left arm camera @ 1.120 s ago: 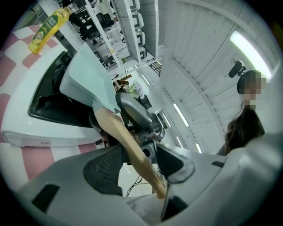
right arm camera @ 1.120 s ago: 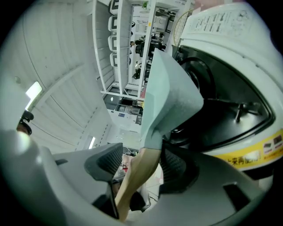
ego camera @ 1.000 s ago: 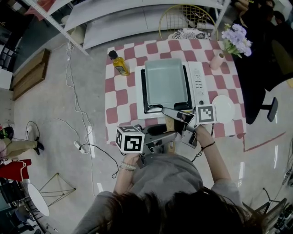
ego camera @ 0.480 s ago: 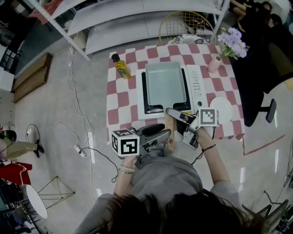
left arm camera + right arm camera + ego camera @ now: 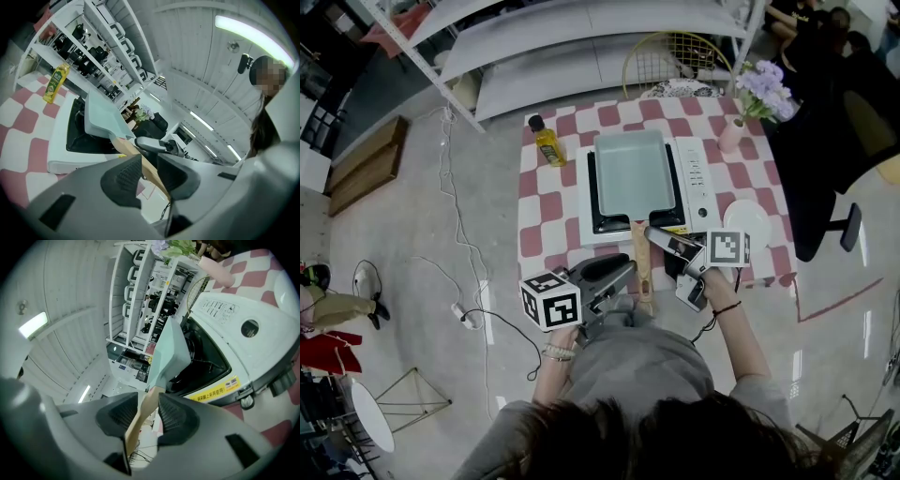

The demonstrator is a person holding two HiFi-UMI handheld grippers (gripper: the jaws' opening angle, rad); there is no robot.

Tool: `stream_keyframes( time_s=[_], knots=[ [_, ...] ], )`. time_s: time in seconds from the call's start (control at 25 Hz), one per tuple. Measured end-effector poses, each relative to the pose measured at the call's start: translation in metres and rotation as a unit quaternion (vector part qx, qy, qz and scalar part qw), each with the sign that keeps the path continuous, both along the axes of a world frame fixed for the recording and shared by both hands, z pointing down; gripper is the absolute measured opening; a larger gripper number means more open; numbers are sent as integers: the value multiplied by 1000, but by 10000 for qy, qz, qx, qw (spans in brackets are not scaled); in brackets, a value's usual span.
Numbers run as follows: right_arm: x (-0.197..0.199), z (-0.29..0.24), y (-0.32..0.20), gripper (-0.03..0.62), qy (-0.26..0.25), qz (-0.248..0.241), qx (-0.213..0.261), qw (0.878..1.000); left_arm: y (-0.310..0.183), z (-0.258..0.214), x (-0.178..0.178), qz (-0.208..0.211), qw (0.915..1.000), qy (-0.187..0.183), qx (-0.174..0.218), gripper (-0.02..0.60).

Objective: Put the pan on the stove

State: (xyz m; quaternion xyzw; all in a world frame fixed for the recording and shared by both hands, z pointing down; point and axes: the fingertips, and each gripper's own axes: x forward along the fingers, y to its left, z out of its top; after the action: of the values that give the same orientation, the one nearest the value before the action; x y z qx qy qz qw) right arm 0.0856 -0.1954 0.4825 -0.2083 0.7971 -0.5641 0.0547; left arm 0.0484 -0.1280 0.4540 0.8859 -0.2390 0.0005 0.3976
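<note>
A pale blue-green rectangular pan (image 5: 633, 173) sits on the white tabletop stove (image 5: 703, 178), its wooden handle (image 5: 639, 272) pointing back toward me. My left gripper (image 5: 628, 269) comes at the handle from the left and my right gripper (image 5: 652, 232) from the right, closer to the pan. Both have just been closing. In the left gripper view the handle (image 5: 123, 146) runs between the pads of the left gripper (image 5: 149, 174), which hold it. In the right gripper view the handle (image 5: 149, 399) fills the gap of the right gripper (image 5: 149, 416) below the pan (image 5: 171, 352).
The stove stands on a pink-and-white checked tablecloth (image 5: 546, 225). A yellow oil bottle (image 5: 548, 142) is at the back left, a pink vase with purple flowers (image 5: 733, 133) at the back right, a white plate (image 5: 748, 225) right of the stove. Cables (image 5: 478, 300) lie on the floor.
Both grippers' jaws have narrowed from wide open onto the wooden handle. The left gripper has shifted slightly toward me. The pan rests on the stove as before.
</note>
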Motion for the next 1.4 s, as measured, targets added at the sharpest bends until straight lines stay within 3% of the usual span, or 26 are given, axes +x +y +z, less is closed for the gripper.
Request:
stream_keyframes(
  time_s=[0.08,0.2,0.52,0.96,1.4],
  knots=[
    [12,10,2,136,470,153,-63,9988,2,-1,-1,-52,9999,-74,100,106],
    [5,-2,6,97,93,94,49,9999,3,-1,-3,-206,9991,-224,301,84],
    [9,-11,18,51,284,50,320,9991,11,-5,-7,-380,9956,-587,625,57],
    [18,-20,33,34,710,90,1095,9914,20,-8,-18,-682,9865,-976,1124,40],
    [27,-35,38,25,981,195,1921,9763,22,-19,-27,-913,9779,-1097,1528,32]
  ],
)
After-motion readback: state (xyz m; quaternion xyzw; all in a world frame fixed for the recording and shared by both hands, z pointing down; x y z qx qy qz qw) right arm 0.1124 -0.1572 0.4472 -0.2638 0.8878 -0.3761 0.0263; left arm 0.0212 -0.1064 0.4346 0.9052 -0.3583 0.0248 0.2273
